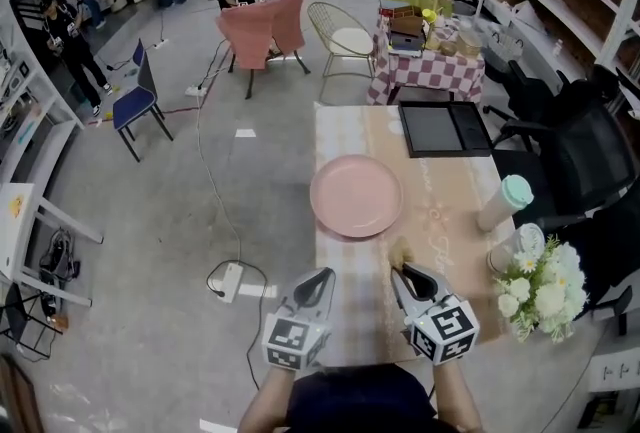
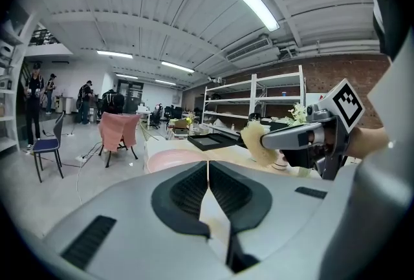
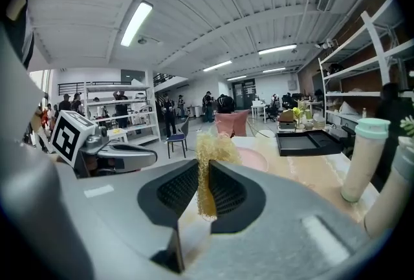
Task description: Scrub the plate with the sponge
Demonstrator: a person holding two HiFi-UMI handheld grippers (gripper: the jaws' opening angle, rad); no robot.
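A round pink plate (image 1: 356, 195) lies on the table's middle, also low in the left gripper view (image 2: 169, 158) and past the jaws in the right gripper view (image 3: 253, 159). My right gripper (image 1: 398, 270) is shut on a yellow fibrous sponge (image 3: 208, 154), held just short of the plate's near edge; the sponge (image 1: 401, 253) shows at its tip and also in the left gripper view (image 2: 258, 141). My left gripper (image 1: 322, 277) hangs beside it over the table's left edge, jaws shut on nothing (image 2: 208, 182).
A black tray (image 1: 444, 128) sits at the table's far end. A mint-lidded cup (image 1: 503, 202), a glass (image 1: 516, 248) and white flowers (image 1: 540, 288) stand at the right. Chairs (image 1: 264, 29) and a black office chair (image 1: 580, 149) surround the table; people stand far off.
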